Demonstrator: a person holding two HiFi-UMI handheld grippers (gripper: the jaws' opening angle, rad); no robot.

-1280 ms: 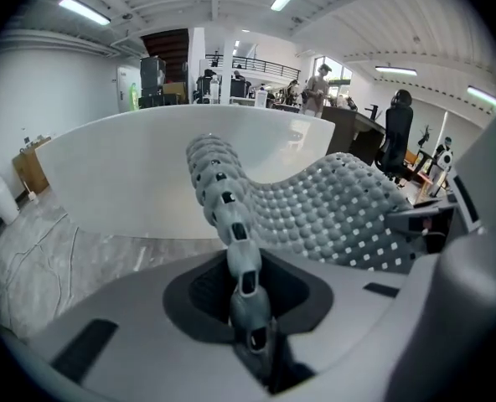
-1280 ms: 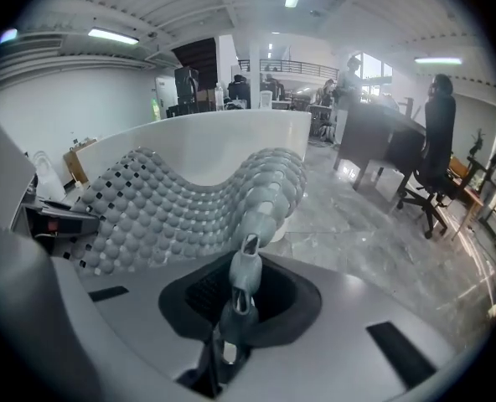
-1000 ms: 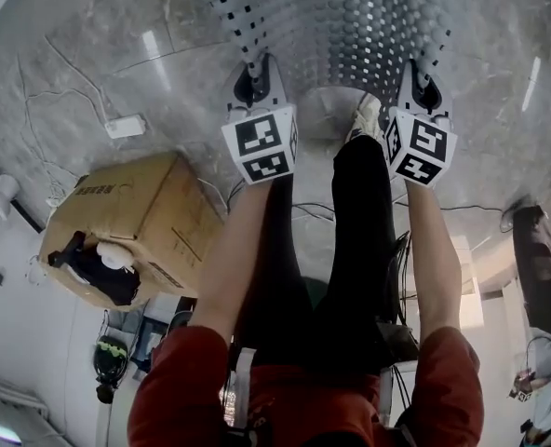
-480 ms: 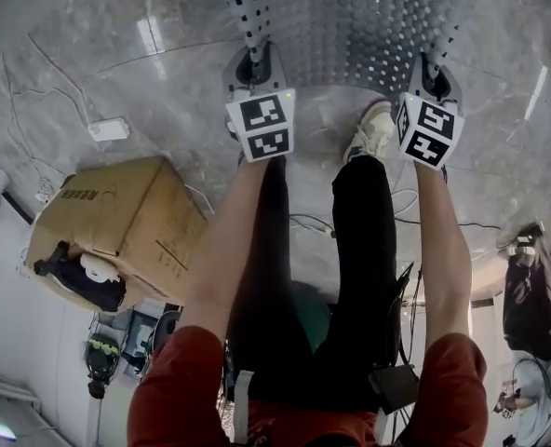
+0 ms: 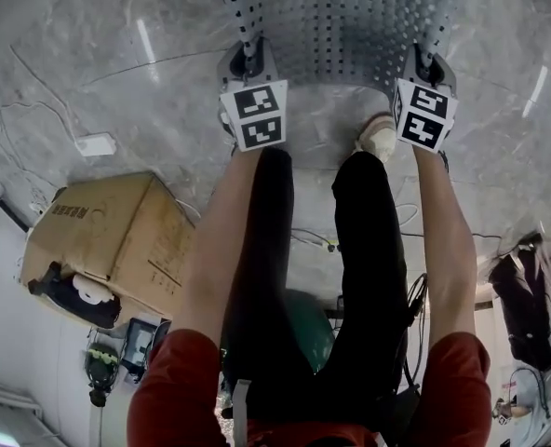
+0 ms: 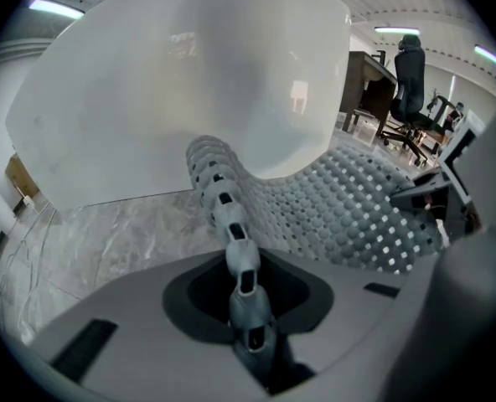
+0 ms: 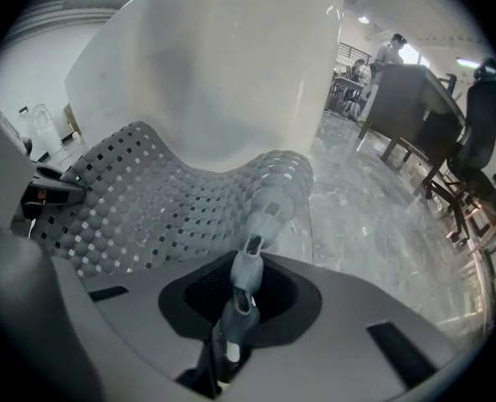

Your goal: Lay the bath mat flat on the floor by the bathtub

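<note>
"Gripping one near corner of the bath mat (image 5: 341,26) each, the left claw (image 6: 248,312) and right claw (image 7: 235,308) are clamped on it. The person should lower both together and keep that edge taut."

"Agreed. The mat stretches ahead of the claws toward the bathtub (image 6: 189,74), sagging between them: grey, rubbery, bobbled, dotted with square holes."

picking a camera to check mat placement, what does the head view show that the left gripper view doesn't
Only the head view: the cardboard box, the person's legs and a shoe.
Only the left gripper view: the white bathtub rising right behind the bath mat, and an office chair.
Both: the bath mat, the marble floor, and the left gripper with its jaws shut on the mat's edge.
</note>
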